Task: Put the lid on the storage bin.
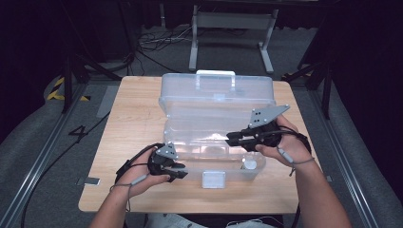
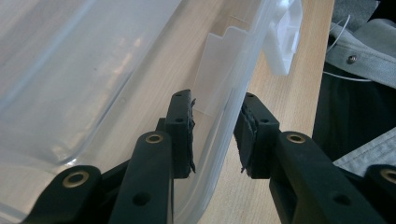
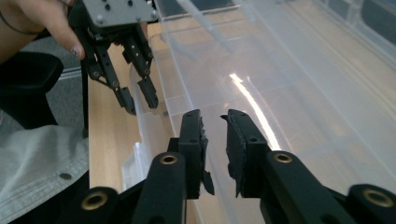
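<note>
A clear plastic box stands open on the wooden table, its lid tipped back. My left gripper is at the box's front left corner. In the left gripper view its jaws straddle the box's thin front wall, with a gap on each side, so it is open. My right gripper reaches in over the box from the right. Its jaws stand a narrow gap apart with nothing between them. The left gripper also shows in the right gripper view, astride the rim.
A white latch hangs at the middle of the box's front wall. A small white round object lies inside the box near its front right. A metal stand and cables lie on the floor beyond the table.
</note>
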Demonstrator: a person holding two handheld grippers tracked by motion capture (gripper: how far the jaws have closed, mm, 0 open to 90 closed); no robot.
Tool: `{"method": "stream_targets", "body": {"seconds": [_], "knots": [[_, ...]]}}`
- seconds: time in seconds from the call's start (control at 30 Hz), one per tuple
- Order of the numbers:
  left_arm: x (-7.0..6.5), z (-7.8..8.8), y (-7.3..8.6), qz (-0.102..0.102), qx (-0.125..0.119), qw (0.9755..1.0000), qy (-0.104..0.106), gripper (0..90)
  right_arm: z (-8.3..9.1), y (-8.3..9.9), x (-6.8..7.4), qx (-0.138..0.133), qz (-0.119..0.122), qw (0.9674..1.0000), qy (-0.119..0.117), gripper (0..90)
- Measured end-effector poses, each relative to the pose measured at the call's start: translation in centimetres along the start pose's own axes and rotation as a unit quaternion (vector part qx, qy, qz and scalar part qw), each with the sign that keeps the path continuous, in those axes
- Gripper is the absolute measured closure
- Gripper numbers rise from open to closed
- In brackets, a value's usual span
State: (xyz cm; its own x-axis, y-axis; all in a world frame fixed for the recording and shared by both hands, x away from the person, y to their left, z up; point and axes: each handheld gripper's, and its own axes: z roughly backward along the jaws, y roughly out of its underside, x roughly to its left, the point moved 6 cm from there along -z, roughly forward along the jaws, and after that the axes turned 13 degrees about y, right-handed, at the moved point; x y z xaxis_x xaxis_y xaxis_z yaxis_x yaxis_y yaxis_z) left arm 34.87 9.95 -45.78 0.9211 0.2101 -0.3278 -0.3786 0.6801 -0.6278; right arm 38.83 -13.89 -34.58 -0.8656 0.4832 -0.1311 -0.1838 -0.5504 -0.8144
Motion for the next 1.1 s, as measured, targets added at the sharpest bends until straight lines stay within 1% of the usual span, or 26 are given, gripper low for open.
{"method": "stream_targets", "body": {"seconds": [0.1, 0.17, 0.2, 0.23, 0.3, 0.33, 0.37, 0.4, 0.43, 0.53, 0.6, 0.7, 0.8, 0.83, 0.9, 0.93, 1.0, 1.03, 1.07, 1.1], "knots": [[0.0, 0.0, 0.0, 0.0, 0.0, 1.0, 0.0, 68.9, 1.0, 0.1, -0.8, -0.025, -0.025, 0.9991, 0.022, 86.4], [0.0, 0.0, 0.0, 0.0, 0.0, 1.0, -0.001, 68.9, 1.9, 0.4, -1.9, -0.047, -0.056, 0.9964, 0.043, 88.8], [0.0, 0.0, 0.0, 0.0, 0.0, 1.0, -0.001, 68.9, 1.9, 0.4, -1.9, -0.047, -0.056, 0.9964, 0.043, 88.8], [0.0, 0.0, 0.0, 0.001, 0.0, 1.0, -0.001, 68.9, 2.5, 0.6, -2.8, -0.056, -0.074, 0.9939, 0.059, 89.4], [0.0, 0.0, 0.0, 0.0, 0.0, 1.0, -0.001, 68.9, 3.0, 0.9, -3.6, -0.065, -0.09, 0.9912, 0.072, 89.4], [0.0, 0.0, 0.0, 0.0, 0.0, 1.0, -0.001, 68.9, 3.0, 0.9, -3.6, -0.065, -0.09, 0.9912, 0.072, 89.4], [0.0, 0.0, 0.0, 0.0, 0.0, 1.0, -0.001, 68.9, 3.4, 1.3, -4.3, -0.075, -0.104, 0.988, 0.086, 89.5], [0.0, 0.0, 0.0, 0.0, -0.001, 1.0, -0.002, 68.9, 3.4, 1.3, -4.3, -0.075, -0.104, 0.988, 0.086, 89.5], [0.0, 0.0, 0.0, 0.0, -0.001, 1.0, -0.001, 68.7, 3.6, 1.5, -4.6, -0.079, -0.11, 0.9863, 0.093, 89.6], [0.0, 0.0, 0.0, 0.0, -0.003, 1.0, -0.001, 68.3, 4.5, 2.1, -5.7, -0.098, -0.138, 0.9792, 0.112, 89.6], [0.0, 0.0, 0.0, 0.0, -0.003, 1.0, 0.0, 68.0, 5.1, 2.4, -6.5, -0.108, -0.149, 0.9748, 0.126, 89.6], [0.0, 0.0, 0.0, 0.0, -0.004, 1.0, 0.0, 67.6, 6.0, 3.0, -7.4, -0.118, -0.17, 0.9689, 0.135, 89.6], [0.0, 0.0, 0.0, -0.001, -0.003, 1.0, 0.0, 67.0, 6.4, 3.6, -8.3, -0.118, -0.185, 0.9645, 0.146, 89.6], [0.0, 0.0, 0.0, -0.001, -0.003, 1.0, 0.0, 66.8, 6.4, 3.8, -8.5, -0.118, -0.189, 0.9636, 0.148, 89.6], [-0.1, 0.0, 0.0, 0.002, -0.003, 1.0, 0.001, 66.2, 6.5, 4.0, -8.8, -0.123, -0.199, 0.9606, 0.15, 89.5], [-0.1, 0.0, 0.0, 0.001, -0.003, 1.0, 0.001, 66.0, 6.5, 4.0, -9.0, -0.126, -0.205, 0.9594, 0.147, 89.6], [-0.1, 0.0, 0.0, 0.0, -0.001, 1.0, 0.001, 65.7, 6.5, 4.1, -9.1, -0.128, -0.212, 0.958, 0.146, 89.6], [-0.1, 0.0, 0.0, 0.001, -0.003, 1.0, 0.002, 65.5, 6.4, 4.0, -9.2, -0.128, -0.211, 0.9579, 0.147, 89.6], [-0.1, 0.0, 0.0, 0.001, -0.006, 1.0, 0.002, 65.2, 6.4, 4.0, -9.1, -0.127, -0.211, 0.9582, 0.147, 89.6], [-0.1, 0.0, 0.0, 0.001, -0.009, 1.0, 0.003, 64.3, 6.3, 4.0, -9.1, -0.124, -0.209, 0.9592, 0.144, 89.6]]}}
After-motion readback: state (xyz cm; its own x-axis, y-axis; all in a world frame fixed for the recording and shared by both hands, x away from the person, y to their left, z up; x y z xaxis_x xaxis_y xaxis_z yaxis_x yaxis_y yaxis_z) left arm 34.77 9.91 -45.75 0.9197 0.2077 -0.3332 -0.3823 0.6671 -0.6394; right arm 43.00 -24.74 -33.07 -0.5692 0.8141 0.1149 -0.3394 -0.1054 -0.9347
